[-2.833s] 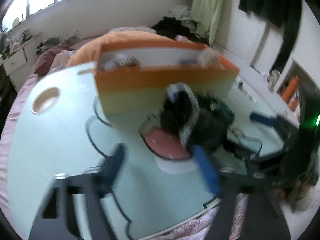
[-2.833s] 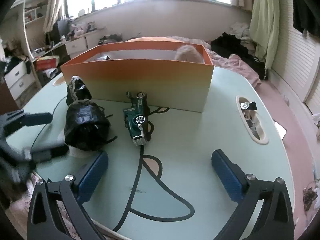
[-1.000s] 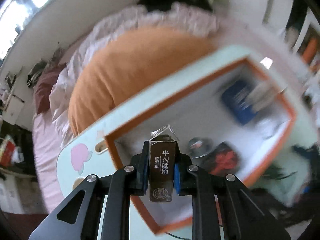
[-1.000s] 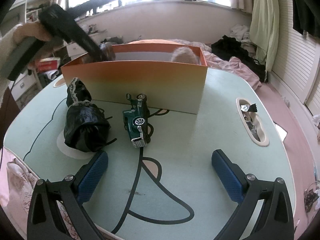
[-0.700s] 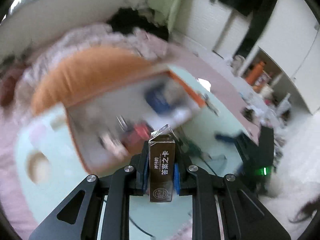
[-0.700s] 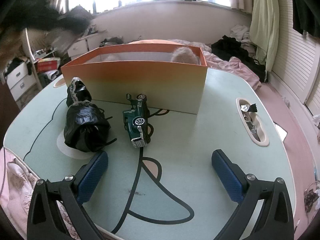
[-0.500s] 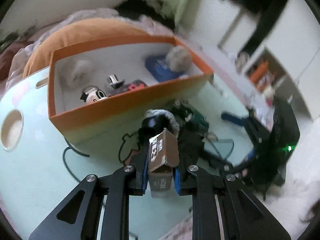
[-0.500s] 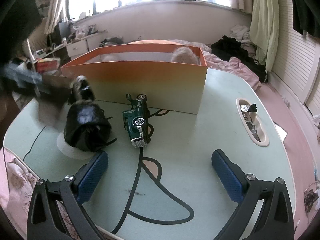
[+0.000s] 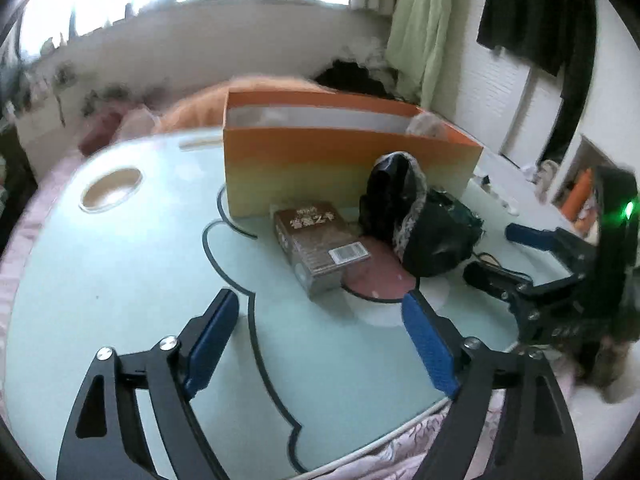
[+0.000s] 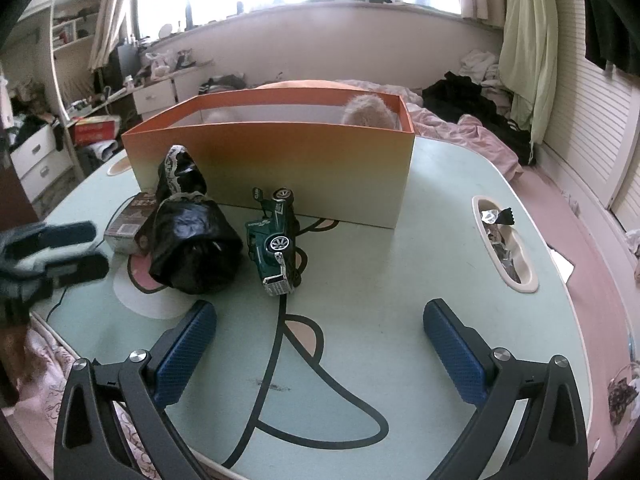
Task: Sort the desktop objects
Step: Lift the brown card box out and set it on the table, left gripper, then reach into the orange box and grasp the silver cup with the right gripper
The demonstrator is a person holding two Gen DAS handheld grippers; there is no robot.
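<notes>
A brown carton (image 9: 320,244) lies flat on the pale green table (image 9: 120,280), in front of the orange box (image 9: 340,160). My left gripper (image 9: 318,308) sits just behind the carton; its jaws are opening and the pads do not touch it. Two black bags (image 9: 420,220) lie right of the carton. In the right wrist view the carton (image 10: 128,220) shows behind the bags (image 10: 196,248), with a green toy car (image 10: 276,240) on its side beside them. My right gripper (image 10: 320,316) is open and holds nothing. The left gripper (image 10: 52,248) appears blurred at the left edge.
The orange box (image 10: 272,160) holds a plush toy (image 10: 368,114) and other items. A slot (image 10: 504,240) in the table's right side holds foil wrappers; a round hole (image 9: 110,186) is at the far left. The right gripper (image 9: 520,256) stands at the table's right edge. A bed lies behind.
The left gripper swung down from above the orange box with the brown carton, then opened; the carton now lies on the table. The right gripper has not moved.
</notes>
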